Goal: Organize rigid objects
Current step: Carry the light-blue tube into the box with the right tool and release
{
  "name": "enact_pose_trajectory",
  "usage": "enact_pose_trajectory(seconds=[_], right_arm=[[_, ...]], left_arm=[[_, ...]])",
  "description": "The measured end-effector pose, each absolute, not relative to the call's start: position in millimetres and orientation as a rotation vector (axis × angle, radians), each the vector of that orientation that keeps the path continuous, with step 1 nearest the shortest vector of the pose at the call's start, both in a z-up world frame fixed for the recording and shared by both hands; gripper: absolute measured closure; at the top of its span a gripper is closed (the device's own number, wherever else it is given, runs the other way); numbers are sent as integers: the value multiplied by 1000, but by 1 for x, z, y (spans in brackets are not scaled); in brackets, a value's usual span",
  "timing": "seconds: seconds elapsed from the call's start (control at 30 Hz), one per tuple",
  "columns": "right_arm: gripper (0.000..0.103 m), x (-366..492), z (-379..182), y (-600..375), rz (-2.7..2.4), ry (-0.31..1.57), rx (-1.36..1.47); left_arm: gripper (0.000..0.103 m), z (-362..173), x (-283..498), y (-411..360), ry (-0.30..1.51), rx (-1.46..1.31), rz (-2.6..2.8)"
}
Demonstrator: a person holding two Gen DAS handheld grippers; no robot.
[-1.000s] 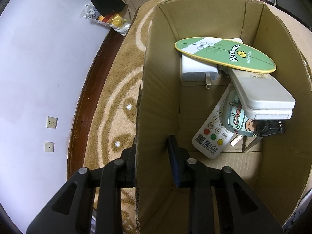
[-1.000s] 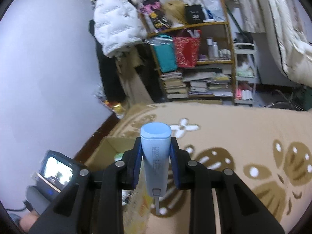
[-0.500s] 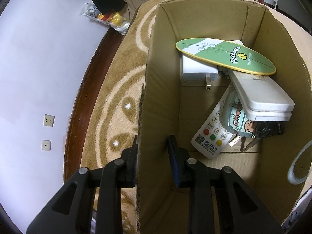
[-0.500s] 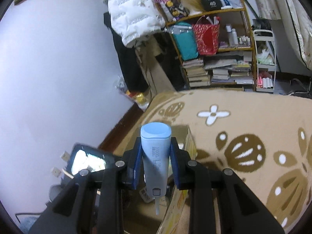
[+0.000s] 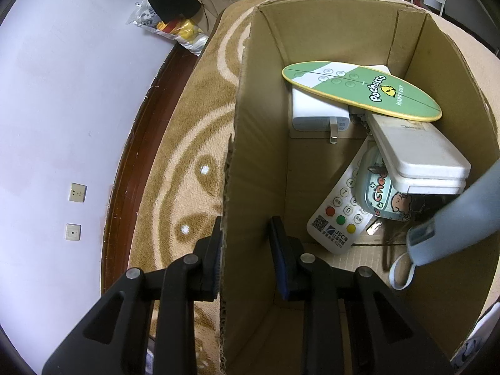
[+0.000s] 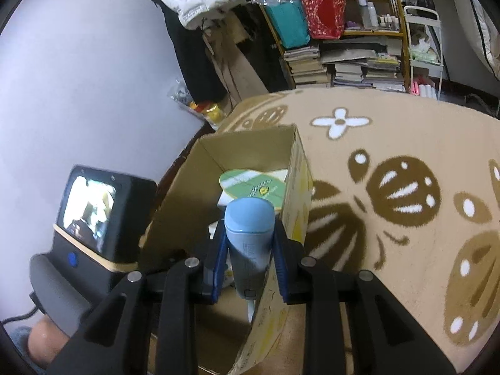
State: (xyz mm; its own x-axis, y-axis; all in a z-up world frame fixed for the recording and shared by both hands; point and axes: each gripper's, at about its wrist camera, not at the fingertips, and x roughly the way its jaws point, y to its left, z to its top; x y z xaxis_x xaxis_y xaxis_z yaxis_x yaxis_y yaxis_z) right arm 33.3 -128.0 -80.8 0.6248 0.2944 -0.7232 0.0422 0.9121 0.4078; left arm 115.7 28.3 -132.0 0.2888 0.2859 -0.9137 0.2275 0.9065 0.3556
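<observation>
Brown corrugated cardboard fills both views: one open cardboard box (image 5: 259, 162) stands on a beige patterned carpet (image 6: 390, 143). The right tongs (image 6: 249, 250) are clamped on one pale blue power bank (image 6: 248, 234), held lengthwise along the fingers, its rounded end pointing away from the camera and its white wrist loop (image 5: 401, 273) hanging from the near end. In the left wrist view that loop end already dips inside the box, entering from the right wall with the long axis slanting down toward the box floor. So the drop point lies straight below the right tongs, and the right hand is the nearer one for the release. The left tongs (image 5: 247, 259) straddle the box's left wall, one finger outside and one inside; the outer pad appears to touch the wall while a gap shows beside the inner one, so I cannot tell whether they truly grip it. Counted inside the box: one green oval card (image 5: 359, 93), one white charger plug (image 5: 318, 115), one white flat case (image 5: 418, 153), one white remote control (image 5: 337, 218), one cartoon-printed tin (image 5: 381, 193), and some dark keys, too hidden to count. One small screen device (image 6: 93, 215) sits beside the box.
</observation>
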Motion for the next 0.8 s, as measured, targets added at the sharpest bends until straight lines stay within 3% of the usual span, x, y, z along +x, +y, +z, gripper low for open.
enact_pose_trajectory(seconds=[0.5,0.8], right_arm=[[70,23,-76,-139,114,883,418],[36,2,-52,-151,72,836,393]], left_arm=[[76,-122,104,39,1260,362,37],[76,-98,84,37,1177,320,25]])
